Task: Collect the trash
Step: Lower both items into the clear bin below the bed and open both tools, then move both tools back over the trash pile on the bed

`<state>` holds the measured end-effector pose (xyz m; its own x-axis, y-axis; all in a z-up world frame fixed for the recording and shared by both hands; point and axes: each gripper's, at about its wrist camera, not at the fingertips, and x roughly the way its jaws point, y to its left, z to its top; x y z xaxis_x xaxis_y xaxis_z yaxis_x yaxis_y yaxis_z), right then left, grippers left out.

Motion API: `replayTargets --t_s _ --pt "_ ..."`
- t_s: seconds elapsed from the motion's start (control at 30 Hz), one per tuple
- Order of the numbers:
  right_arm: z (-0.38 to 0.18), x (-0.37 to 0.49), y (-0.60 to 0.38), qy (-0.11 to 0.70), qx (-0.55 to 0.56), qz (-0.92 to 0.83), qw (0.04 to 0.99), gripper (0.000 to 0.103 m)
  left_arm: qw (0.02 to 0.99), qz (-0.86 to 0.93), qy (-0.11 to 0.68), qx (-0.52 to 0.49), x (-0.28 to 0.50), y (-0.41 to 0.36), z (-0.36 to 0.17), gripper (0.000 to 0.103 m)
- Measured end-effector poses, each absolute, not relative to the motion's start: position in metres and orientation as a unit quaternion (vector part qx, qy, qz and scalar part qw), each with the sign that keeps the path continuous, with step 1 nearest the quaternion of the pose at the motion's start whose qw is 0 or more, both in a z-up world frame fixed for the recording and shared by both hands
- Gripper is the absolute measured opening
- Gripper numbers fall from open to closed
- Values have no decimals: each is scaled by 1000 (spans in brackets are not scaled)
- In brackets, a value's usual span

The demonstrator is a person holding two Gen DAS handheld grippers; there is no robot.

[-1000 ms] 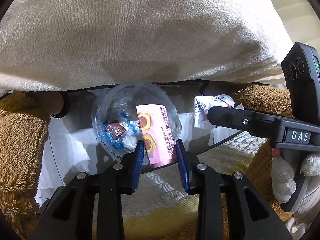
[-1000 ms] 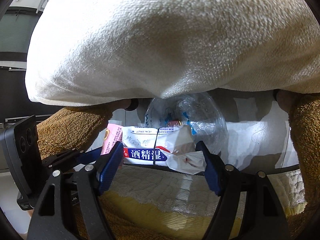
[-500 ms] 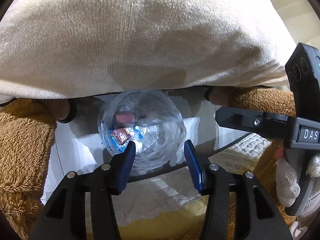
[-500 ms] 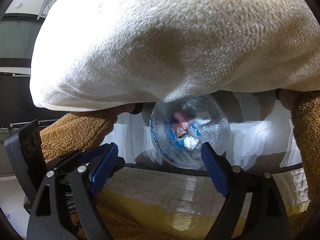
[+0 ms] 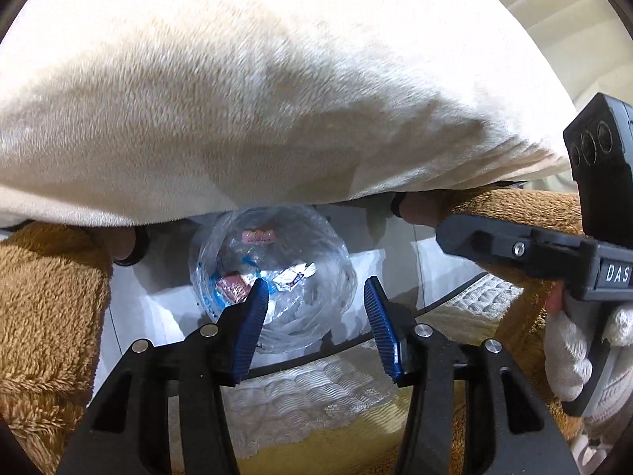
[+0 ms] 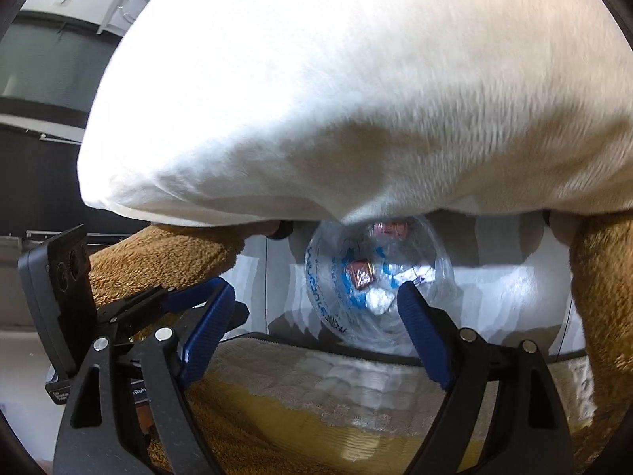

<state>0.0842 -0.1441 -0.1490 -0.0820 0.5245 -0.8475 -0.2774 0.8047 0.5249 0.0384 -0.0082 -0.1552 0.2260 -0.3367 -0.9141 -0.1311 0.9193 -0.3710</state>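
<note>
A bin lined with a clear plastic bag (image 5: 316, 245) stands on the floor below both grippers. Inside lie a pink wrapper (image 5: 258, 235), a brown wrapper (image 5: 232, 287) and a white wipe packet (image 5: 294, 275). My left gripper (image 5: 314, 283) hangs over the bag, open, with nothing between its blue pads. From the right wrist view the same bag (image 6: 431, 253) shows the brown wrapper (image 6: 360, 273) and a crumpled white tissue (image 6: 378, 301). My right gripper (image 6: 315, 285) is open and empty above the bag's near rim. The two grippers sit side by side.
A cream fleece blanket (image 5: 277, 99) bulges over the top of both views. Brown fleece sleeves (image 5: 43, 297) flank the bin. A quilted yellow-edged mattress (image 5: 308, 403) lies under the grippers. A white-gloved hand (image 5: 569, 352) holds the right gripper.
The pink wrapper left the left gripper and the white wipe packet left the right one; both now lie in the bag. Both sets of jaws opened wider.
</note>
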Motion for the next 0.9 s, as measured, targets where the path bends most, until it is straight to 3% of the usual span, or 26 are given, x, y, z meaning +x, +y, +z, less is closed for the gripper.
replayTargets --t_s 0.3,0.6,0.9 --pt "-97 93 -165 580 144 369 712 84 818 -97 535 -187 36 -3 -114 49" --pt "-43 100 -176 475 107 382 786 84 871 -103 447 -177 38 9 -70 49" --pt "-14 144 -177 452 119 393 792 84 900 -76 391 -177 55 45 -28 49"
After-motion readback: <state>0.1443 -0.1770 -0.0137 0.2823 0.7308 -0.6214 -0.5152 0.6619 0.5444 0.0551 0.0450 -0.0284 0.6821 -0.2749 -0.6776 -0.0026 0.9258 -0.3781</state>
